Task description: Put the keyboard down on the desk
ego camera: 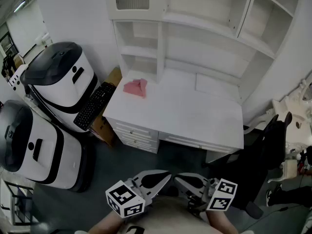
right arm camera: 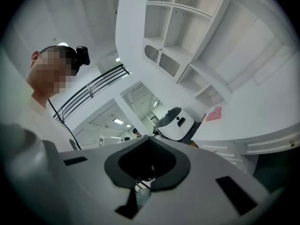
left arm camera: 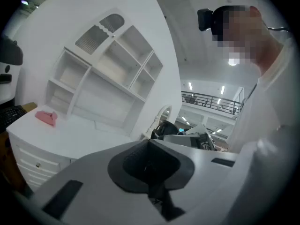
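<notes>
The black keyboard (ego camera: 95, 106) leans on its edge between the white desk (ego camera: 195, 116) and a white machine (ego camera: 58, 77), off the desk's left end. Its corner shows at the left edge of the left gripper view (left arm camera: 9, 117). My left gripper (ego camera: 165, 178) and right gripper (ego camera: 179, 180) hang low in front of the desk, close to my body. They point at each other, tips almost meeting. Both are shut and hold nothing. In their own views the left gripper (left arm camera: 150, 165) and the right gripper (right arm camera: 147, 165) show closed jaws.
A pink cloth (ego camera: 135, 87) lies on the desk's back left corner, under the white shelf unit (ego camera: 195, 23). A second white machine (ego camera: 34, 147) stands at the near left. A black office chair (ego camera: 265, 150) stands at the desk's right end.
</notes>
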A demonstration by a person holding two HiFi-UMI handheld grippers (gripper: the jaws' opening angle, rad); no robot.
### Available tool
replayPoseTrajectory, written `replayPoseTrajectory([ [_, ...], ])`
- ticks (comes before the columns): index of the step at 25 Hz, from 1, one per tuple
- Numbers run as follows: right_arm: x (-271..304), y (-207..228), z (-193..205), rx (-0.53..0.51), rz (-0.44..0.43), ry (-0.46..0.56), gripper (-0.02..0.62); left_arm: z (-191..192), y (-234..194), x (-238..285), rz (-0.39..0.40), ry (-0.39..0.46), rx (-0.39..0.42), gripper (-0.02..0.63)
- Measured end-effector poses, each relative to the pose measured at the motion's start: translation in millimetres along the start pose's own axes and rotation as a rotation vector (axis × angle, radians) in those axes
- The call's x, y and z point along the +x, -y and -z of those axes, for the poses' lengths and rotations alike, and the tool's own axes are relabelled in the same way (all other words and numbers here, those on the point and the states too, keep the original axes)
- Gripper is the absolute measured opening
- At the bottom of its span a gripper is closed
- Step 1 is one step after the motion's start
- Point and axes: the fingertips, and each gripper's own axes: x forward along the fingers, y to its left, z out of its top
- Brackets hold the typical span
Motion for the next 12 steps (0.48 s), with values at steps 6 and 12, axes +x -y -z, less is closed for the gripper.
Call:
replayPoseTrajectory([
  [6,-5.9,-6.2,-1.4,-0.026,-0.017,-0.004,0.025,-0.1,6.7,-0.4,-0.014,0.001,0.002,0.014],
  [12,-9.3,-3.3,-8.8,-0.072,-0.032,-0.017,0.025,-2.6,6.9,-2.0,-0.062,0.021,0.009,0.014],
])
